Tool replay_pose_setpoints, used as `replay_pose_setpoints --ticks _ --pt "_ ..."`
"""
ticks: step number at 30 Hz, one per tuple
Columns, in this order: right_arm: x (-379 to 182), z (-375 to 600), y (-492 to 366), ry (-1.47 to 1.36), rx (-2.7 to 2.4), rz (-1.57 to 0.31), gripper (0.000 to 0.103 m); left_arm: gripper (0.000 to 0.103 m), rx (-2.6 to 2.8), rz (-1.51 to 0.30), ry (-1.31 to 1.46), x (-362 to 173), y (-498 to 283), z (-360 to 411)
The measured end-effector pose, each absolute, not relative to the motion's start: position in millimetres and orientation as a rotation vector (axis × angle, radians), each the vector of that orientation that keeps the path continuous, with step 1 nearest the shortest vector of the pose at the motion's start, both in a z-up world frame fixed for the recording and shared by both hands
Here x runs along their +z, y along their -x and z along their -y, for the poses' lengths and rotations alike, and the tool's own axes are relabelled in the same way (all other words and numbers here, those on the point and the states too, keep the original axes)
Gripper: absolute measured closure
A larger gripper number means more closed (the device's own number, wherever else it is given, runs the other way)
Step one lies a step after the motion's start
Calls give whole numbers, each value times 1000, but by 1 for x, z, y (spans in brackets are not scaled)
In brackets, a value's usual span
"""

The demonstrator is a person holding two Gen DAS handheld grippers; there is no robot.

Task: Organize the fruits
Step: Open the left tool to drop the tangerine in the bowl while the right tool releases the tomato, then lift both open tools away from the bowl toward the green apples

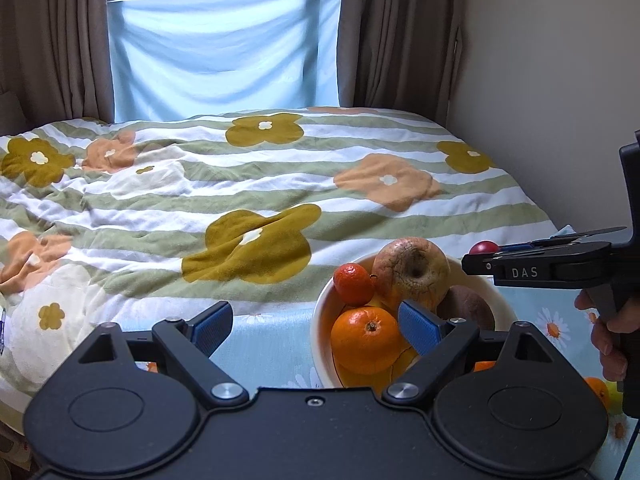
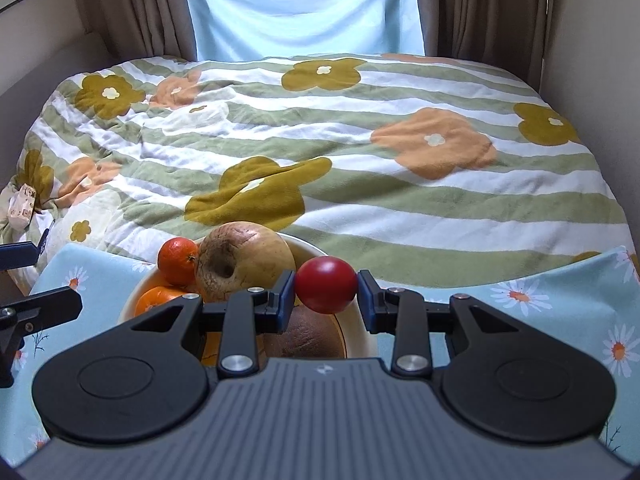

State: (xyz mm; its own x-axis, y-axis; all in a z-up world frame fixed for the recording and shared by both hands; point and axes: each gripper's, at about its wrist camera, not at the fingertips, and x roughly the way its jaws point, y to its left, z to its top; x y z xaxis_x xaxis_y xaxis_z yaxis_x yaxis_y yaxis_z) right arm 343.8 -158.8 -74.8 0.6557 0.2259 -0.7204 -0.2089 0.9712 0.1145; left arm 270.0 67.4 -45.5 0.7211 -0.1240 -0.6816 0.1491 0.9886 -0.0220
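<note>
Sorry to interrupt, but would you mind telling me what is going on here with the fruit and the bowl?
A person is sorting fruit into a white bowl on a daisy-print cloth beside a bed. The right tongs are shut on a small red fruit, held above the bowl. The left tongs are open and empty, next to the bowl. The bowl already holds a large orange, a small mandarin, a wrinkled apple and a brown fruit.

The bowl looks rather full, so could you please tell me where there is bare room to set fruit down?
The bowl is crowded: wrinkled apple, two oranges, brown fruit. Bare tablecloth lies right of the bowl and left of it, before the bedspread. The right claw holds a red fruit.
</note>
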Motion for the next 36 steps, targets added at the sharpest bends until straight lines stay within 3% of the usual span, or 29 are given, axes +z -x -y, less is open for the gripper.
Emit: replay_pose_setpoints --ticks 6,10,11,29,36 --pt "-83 155 -342 11 270 -792 48 10 -145 -753 -26 -47 -265 -71" --pt "-80 156 -335 12 243 -769 10 10 -147 -755 -27 -47 -263 -72" --pt "-78 158 -331 2 235 -756 6 10 -148 -755 -27 -47 -262 -73" --pt "-17 160 -278 -1 182 -715 5 10 -133 -665 -35 -8 -227 -65" --pt "12 163 -226 6 160 -671 0 1 -82 -610 -37 14 -186 -56"
